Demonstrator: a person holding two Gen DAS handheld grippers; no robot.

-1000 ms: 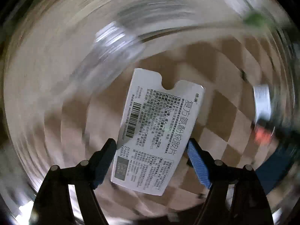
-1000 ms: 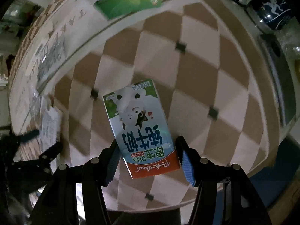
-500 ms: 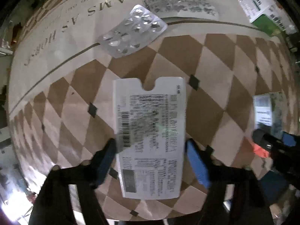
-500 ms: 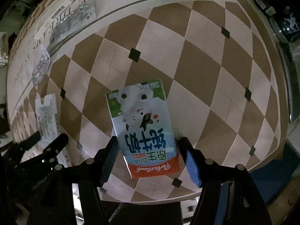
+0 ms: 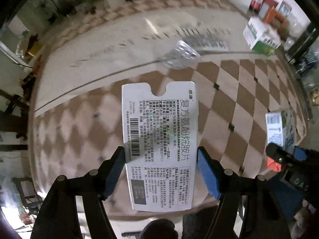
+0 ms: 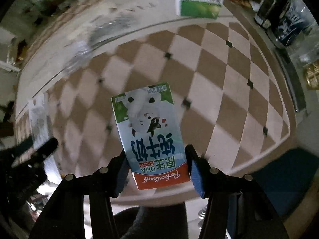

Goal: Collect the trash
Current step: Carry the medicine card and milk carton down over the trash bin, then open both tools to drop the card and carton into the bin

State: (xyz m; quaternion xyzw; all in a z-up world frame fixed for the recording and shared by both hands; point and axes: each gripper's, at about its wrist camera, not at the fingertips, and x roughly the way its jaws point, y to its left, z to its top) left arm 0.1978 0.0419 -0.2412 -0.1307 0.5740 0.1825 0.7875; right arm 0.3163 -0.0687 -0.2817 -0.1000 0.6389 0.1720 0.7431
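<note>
**Two pieces of trash, one in each of your grippers**

Your left gripper (image 5: 160, 171) clamps a flat white medicine box (image 5: 159, 145), printed with black Chinese text and a barcode, notched at its far end. Your right gripper (image 6: 156, 167) pinches a small milk carton (image 6: 151, 135) showing a cartoon cow, blue characters and a red band. Both are held above the brown-and-cream checkered tablecloth (image 6: 215, 83). On it lie a clear blister pack (image 5: 181, 55) and, farther back, a green-and-white box (image 6: 199, 2). Dark jars (image 6: 287, 20) stand at the right edge.
</note>
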